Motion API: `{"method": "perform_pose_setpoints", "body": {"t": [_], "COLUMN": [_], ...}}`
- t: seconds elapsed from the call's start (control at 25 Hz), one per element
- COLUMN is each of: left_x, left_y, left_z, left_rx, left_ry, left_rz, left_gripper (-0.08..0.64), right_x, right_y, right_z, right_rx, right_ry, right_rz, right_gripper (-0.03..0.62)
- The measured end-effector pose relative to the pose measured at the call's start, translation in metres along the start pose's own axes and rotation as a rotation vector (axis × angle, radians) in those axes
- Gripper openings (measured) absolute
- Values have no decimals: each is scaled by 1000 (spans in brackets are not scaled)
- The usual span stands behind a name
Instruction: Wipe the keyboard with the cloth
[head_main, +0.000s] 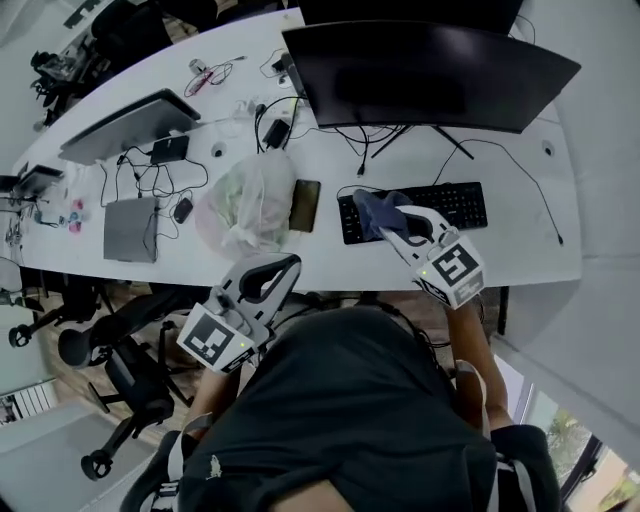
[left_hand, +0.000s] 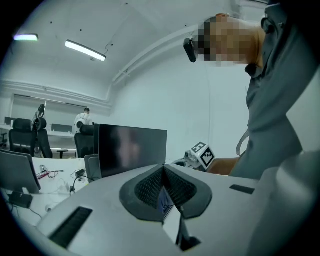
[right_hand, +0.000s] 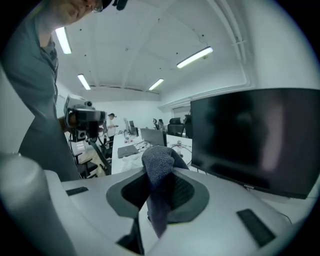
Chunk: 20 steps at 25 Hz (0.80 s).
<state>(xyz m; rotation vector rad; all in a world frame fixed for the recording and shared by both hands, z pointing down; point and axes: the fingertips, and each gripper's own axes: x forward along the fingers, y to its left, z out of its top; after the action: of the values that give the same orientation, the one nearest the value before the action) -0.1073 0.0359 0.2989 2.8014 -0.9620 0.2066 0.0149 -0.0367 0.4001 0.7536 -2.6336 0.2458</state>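
Observation:
The black keyboard (head_main: 455, 205) lies on the white table (head_main: 530, 255) under the big monitor. A dark blue cloth (head_main: 372, 210) hangs over the keyboard's left end, and my right gripper (head_main: 393, 228) is shut on it. In the right gripper view the cloth (right_hand: 159, 175) bulges out between the pads and trails down. My left gripper (head_main: 287, 263) hovers at the table's front edge, left of the keyboard. Its pads (left_hand: 150, 186) meet at the tip, with nothing between them.
A dark monitor (head_main: 430, 75) stands behind the keyboard. A crumpled clear plastic bag (head_main: 245, 205) and a dark phone (head_main: 305, 205) lie to its left. Further left are a grey tablet (head_main: 130, 228), a laptop (head_main: 130, 125) and tangled cables. Office chairs (head_main: 130, 370) stand below the table edge.

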Motion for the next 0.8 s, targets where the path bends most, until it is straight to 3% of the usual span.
{"method": "perform_pose_setpoints", "body": {"t": [0.2,0.36,0.44,0.52,0.68,0.8], "left_x": [-9,-14,-16,-19,-24,-24], "left_y": [4,7,11,14,22,26], "left_z": [-6,-14,-17,-22,-25,-27], "left_rx": [-24,-65,-70,-84,-109,-110], "left_ry": [22,67,78,78,73,71], "left_rz": [79,108,117,125,128,115], "left_gripper": [5,5,5,5,5,5], "right_x": [98,176,191,183,137,134], "right_y": [-19,-32,-22,-2,62,47], "right_z": [-81,-179,-216,-227,-256,-240], "right_rx": [-13,-11,5,64,131,88], "right_ry": [203,386,411,410,643,612], "right_rz": [133,89,66,72,262,228], "right_gripper": [71,71,71,69,69,69]}}
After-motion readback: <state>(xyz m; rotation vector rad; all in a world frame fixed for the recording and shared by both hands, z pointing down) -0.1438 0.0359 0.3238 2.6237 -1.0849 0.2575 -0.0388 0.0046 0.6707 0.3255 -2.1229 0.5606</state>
